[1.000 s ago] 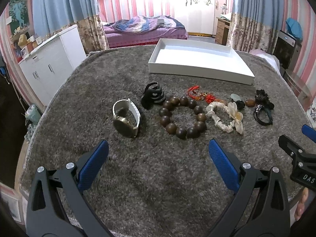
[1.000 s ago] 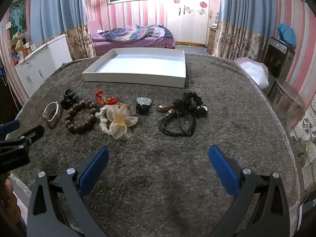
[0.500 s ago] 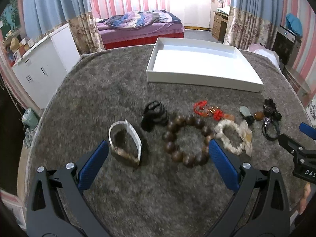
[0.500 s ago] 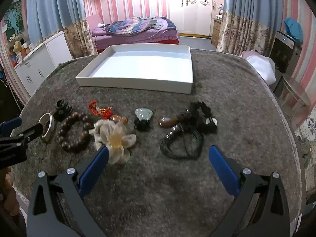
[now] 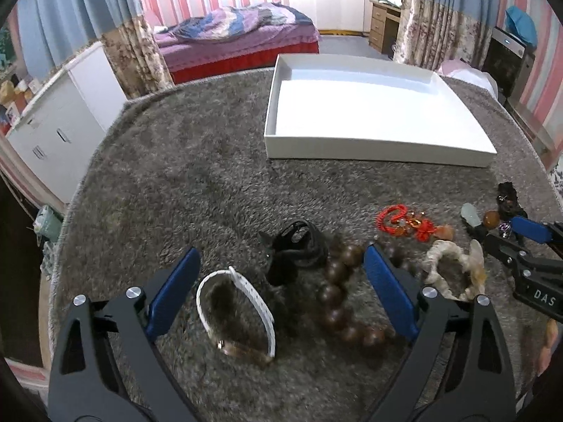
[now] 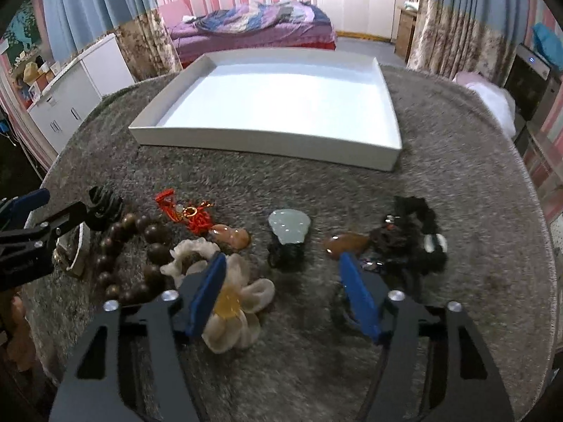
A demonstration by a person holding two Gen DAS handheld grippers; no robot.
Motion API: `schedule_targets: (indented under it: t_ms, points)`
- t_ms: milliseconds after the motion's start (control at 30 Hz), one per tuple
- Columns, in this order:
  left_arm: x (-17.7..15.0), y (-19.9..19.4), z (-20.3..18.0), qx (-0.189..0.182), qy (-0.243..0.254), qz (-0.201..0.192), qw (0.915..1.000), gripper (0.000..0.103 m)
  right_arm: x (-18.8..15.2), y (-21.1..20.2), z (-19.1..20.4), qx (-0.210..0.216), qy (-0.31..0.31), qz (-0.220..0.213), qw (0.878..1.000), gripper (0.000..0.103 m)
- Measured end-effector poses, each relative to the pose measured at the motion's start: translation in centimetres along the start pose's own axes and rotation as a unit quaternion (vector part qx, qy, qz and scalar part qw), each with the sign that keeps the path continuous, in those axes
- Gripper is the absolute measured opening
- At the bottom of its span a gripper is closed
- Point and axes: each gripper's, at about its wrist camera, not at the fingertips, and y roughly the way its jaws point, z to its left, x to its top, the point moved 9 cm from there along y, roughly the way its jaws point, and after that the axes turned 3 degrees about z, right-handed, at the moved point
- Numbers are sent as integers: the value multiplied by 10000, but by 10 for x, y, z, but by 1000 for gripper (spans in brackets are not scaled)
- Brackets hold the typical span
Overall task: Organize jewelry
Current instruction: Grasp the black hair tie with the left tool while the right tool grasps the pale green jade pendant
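Note:
Jewelry lies in a row on a grey carpeted table. In the left wrist view my open left gripper [image 5: 281,263] straddles a white-strapped watch [image 5: 235,313], a black hair clip [image 5: 295,246] and a brown bead bracelet [image 5: 337,299]. In the right wrist view my open right gripper [image 6: 283,263] sits low over a jade pendant [image 6: 289,227], with a white shell flower bracelet [image 6: 228,299] at its left finger and an amber pendant [image 6: 346,242] and black cord necklace [image 6: 415,239] at its right. A red knotted charm [image 6: 190,211] lies further back. Both grippers are empty.
An empty white tray [image 5: 373,147] [image 6: 267,137] stands behind the jewelry at the far side. The round table's edge [image 5: 70,211] drops off to the left. A white cabinet [image 5: 59,123], a bed and curtains stand beyond.
Both grippers have moved forward and down toward the jewelry row. The right gripper's fingers have narrowed somewhat around the jade pendant area.

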Motion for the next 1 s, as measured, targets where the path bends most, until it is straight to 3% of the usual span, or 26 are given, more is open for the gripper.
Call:
schedule_targets:
  t_ms: [67, 367, 1000]
  points:
    - [1, 11, 3, -22, 6, 118, 9999, 89, 2, 9, 0, -20, 57, 97, 9999, 51]
    - [7, 36, 13, -52, -49, 251, 9997, 84, 1, 32, 1, -70, 206, 353, 9991, 37]
    - [10, 59, 2, -285, -1, 431, 9987, 78, 0, 40, -3, -75, 238, 381, 9990, 35]
